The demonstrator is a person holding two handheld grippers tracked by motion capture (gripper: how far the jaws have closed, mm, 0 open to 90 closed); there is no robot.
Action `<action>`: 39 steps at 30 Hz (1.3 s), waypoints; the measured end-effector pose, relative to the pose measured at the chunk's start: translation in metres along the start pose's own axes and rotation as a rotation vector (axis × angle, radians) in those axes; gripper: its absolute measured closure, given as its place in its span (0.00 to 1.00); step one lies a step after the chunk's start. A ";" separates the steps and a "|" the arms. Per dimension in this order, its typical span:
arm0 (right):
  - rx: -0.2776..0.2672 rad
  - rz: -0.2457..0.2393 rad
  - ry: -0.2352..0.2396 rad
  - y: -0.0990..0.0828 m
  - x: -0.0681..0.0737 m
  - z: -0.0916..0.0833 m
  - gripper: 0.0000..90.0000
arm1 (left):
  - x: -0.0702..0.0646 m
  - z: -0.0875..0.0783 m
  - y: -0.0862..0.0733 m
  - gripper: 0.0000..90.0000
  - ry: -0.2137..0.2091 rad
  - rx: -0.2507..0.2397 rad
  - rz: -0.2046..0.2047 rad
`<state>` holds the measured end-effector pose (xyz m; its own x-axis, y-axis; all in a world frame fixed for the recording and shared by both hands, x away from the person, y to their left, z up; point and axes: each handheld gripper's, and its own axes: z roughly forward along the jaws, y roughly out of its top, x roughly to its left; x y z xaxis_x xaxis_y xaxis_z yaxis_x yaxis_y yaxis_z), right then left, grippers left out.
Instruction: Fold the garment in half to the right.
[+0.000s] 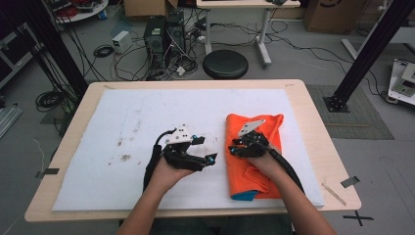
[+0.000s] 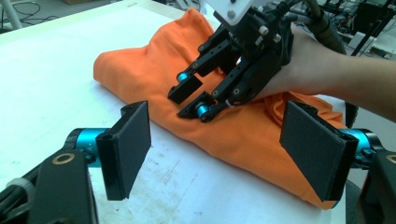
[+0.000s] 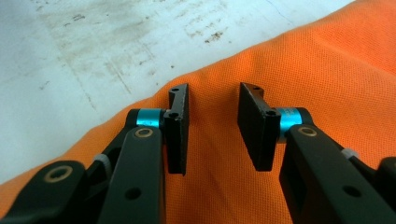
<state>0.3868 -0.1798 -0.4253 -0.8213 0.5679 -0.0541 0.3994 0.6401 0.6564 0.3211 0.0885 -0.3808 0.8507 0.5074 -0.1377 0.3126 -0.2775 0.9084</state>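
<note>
1. Orange garment (image 1: 254, 152) — folded into a long bundle, it lies right of centre in the high view, on the white mat (image 1: 122, 117) that covers the wooden table (image 1: 313, 122); a blue bit of lining peeks out at its lower end.
2. Right gripper (image 1: 236, 147) sits on top of the garment in the middle right of the high view, tips pointing toward the frame's left, near the cloth's left edge.
3. In the right gripper view the two black jaws stand partly apart over the orange weave, with a low ridge of fabric running up between them; the pads (image 3: 180, 126) are not pressing on it, so nothing is gripped.
4. In the left gripper view the right gripper (image 2: 191, 95) shows at upper centre, its tips down on the cloth close to the fold's near edge, the person's hand (image 2: 303, 65) behind it.
5. Left gripper (image 1: 208, 149) is at the centre of the high view, over the bare mat just left of the garment, tips turned toward it — jaws wide apart and empty.
6. Its own view shows the two broad pads (image 2: 133, 140) at lower left and lower right of the frame, with the garment's (image 2: 140, 60) edge and the stained mat (image 2: 46, 70) between them, untouched.
7. Dark smudges mark the mat left of centre in the high view.
</note>
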 end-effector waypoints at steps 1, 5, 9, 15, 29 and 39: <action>-0.001 0.001 0.002 0.000 -0.002 -0.002 0.66 | 0.000 0.000 0.000 0.28 0.000 0.001 -0.001; -0.053 0.042 -0.020 0.000 -0.015 -0.025 0.63 | 0.001 0.000 -0.001 0.28 0.004 0.003 -0.001; -0.083 0.085 -0.113 -0.002 -0.033 -0.042 0.62 | 0.001 0.000 -0.001 0.28 0.003 0.004 -0.003; -0.075 0.205 -0.234 -0.015 -0.069 -0.050 0.61 | 0.004 0.000 -0.002 0.27 0.006 0.006 -0.012; -0.015 0.435 -0.344 -0.061 -0.112 -0.054 0.72 | 0.006 0.001 -0.004 0.28 0.008 0.018 -0.017; -0.034 0.401 -0.323 -0.066 -0.114 -0.057 1.00 | 0.006 0.001 -0.005 0.28 0.006 0.019 -0.020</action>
<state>0.4309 -0.3161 -0.4194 -0.4365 0.8995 -0.0191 0.6389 0.3249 0.6973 0.3249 0.0927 -0.3865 0.8415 0.5181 -0.1532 0.3374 -0.2824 0.8980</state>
